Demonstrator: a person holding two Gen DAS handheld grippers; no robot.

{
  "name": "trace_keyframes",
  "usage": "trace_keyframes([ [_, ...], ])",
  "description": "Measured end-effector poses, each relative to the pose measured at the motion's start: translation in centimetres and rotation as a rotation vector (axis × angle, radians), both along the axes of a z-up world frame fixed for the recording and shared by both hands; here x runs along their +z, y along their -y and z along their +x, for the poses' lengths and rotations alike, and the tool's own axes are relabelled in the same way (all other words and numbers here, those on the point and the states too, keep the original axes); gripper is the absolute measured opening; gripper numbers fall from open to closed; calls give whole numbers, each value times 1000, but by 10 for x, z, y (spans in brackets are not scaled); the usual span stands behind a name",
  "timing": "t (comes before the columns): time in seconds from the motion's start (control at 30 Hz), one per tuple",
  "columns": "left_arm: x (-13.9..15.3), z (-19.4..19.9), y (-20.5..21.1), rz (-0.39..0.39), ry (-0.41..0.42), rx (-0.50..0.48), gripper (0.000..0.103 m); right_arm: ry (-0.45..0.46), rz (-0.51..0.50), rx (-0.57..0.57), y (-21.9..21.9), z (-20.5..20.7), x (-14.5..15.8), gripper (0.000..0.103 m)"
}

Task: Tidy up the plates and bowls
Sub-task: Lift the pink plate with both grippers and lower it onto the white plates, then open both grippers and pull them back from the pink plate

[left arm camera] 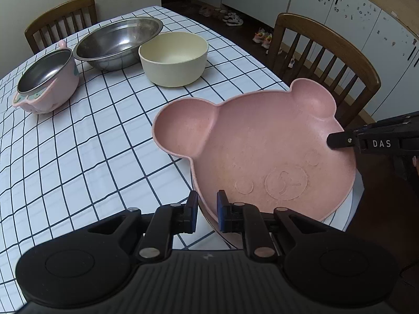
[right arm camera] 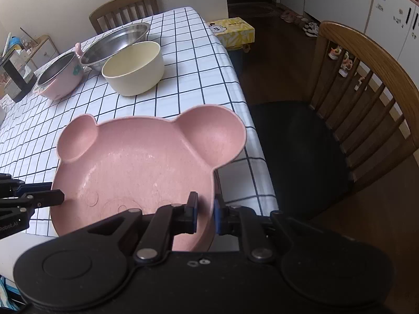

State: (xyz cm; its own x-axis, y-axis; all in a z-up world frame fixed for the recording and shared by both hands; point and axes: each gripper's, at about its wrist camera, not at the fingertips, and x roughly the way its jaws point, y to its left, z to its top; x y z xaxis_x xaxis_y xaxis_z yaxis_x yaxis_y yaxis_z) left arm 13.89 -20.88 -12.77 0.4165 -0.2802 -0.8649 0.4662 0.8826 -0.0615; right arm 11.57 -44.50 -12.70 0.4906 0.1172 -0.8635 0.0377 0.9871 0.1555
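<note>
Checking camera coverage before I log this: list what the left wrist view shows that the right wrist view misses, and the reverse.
Left wrist view only: the left tongs seen up close, clamped on the near rim of the pink bear plate, and the embossed bear face in full.

Right wrist view only: a yellow tissue box, a cluttered side shelf, and the right tongs gripping the plate's rim.

Both: the plate, cream bowl, steel basin, pink-handled bowl, checked tablecloth and wooden chairs.

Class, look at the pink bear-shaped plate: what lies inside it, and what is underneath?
The pink bear-shaped plate holds no food, only embossed face marks. Both grippers clamp its rim. Checked tablecloth shows beside it; what lies directly beneath is covered.
</note>
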Motion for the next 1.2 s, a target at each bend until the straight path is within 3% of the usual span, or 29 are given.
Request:
trace_keyframes([
  [0.5,-9,12,-4,-14,-45,3,14,-37,-60,37,-14,11,-2,21],
  [0.57,-9,12,-4,-19,-48,-1,14,-33,-89,46,-16,10,1,27],
  [0.63,-9,11,-4,-21,-47,-3,14,-16,-132,48,-18,8,4,44],
  [0.97,0,6,-12,-55,-40,-5,15,14,-99,49,-19,-2,19,46],
  [1.07,7,3,-17,-66,-21,-3,19,29,-83,58,-27,-6,26,47],
  [1.2,21,-3,-24,-91,18,4,35,58,-60,79,-41,-12,38,51],
])
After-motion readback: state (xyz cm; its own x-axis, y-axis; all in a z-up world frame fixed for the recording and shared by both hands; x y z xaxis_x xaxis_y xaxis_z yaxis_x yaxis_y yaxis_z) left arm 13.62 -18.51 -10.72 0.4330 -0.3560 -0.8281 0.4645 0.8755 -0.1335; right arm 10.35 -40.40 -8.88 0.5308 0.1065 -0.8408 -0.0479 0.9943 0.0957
